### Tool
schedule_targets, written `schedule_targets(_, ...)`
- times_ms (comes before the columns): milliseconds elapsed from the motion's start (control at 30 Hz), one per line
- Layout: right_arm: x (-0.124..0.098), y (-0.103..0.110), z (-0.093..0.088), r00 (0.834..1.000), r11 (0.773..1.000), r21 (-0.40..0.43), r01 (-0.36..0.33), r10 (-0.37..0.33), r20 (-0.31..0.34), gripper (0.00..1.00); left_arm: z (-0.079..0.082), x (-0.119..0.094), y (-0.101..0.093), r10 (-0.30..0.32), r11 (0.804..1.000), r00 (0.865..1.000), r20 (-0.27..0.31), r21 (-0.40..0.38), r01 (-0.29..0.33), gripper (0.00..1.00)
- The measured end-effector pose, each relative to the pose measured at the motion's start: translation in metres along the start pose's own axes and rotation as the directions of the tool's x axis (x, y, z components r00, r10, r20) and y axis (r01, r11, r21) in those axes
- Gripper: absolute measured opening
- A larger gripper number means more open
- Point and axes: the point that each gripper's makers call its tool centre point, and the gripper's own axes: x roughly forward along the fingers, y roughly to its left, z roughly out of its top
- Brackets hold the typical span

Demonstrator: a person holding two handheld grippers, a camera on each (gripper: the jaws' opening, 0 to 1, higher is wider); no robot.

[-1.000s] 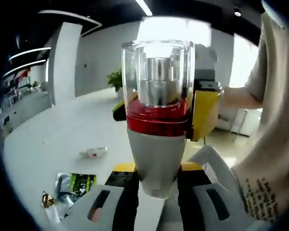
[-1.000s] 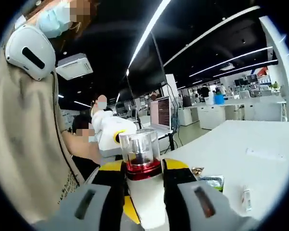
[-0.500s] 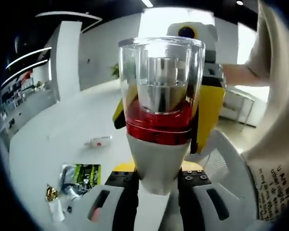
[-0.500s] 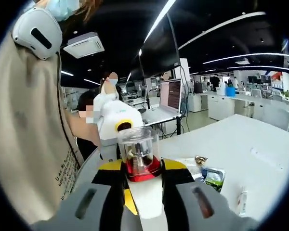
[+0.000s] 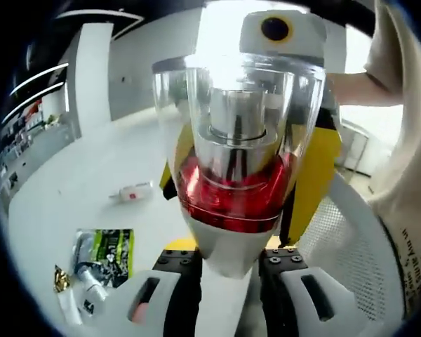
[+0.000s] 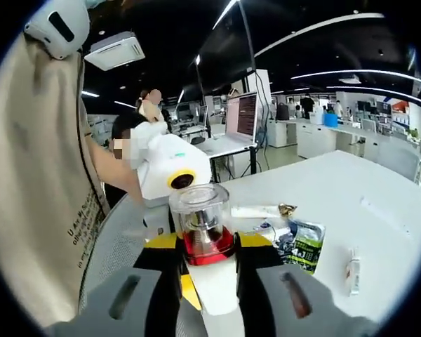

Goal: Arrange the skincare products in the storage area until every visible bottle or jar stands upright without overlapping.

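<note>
- I see 1 pump bottle: white body, red collar, clear cap over a silver pump
- Its long axis runs along the jaws, cap away from both cameras
- My left gripper and right gripper both clamp its body above the white table
- Its base is hidden between the jaws

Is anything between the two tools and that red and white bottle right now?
Nothing visible. Both tools, left and right, already clamp the white body of the bottle from opposite sides, held above the white table.
</note>
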Motion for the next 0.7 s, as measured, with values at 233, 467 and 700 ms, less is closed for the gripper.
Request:
schedule_targets(233,-0.003,-0.013,-0.022,0.998,0.999,0.001,0.042,-0.042,-0.045,0.28,-0.007,0.023,0.003,-0.020,0.999,1.000,-0.021,0.032,0.021,0.27)
schedule_targets(467,-0.006,-0.024,-0.042,0.993,0.997,0.001,0.072,-0.072,-0.091,0.28,-0.016,0.042,0.008,-0.041,0.997,0.998,-0.057,0.062,0.044,0.27)
schedule_targets(700,-0.010,-0.036,-0.052,0.990,0.994,0.020,0.109,-0.106,-0.096,0.29,-0.016,0.055,0.014,-0.057,0.995,0.996,-0.067,0.073,0.062,0.27)
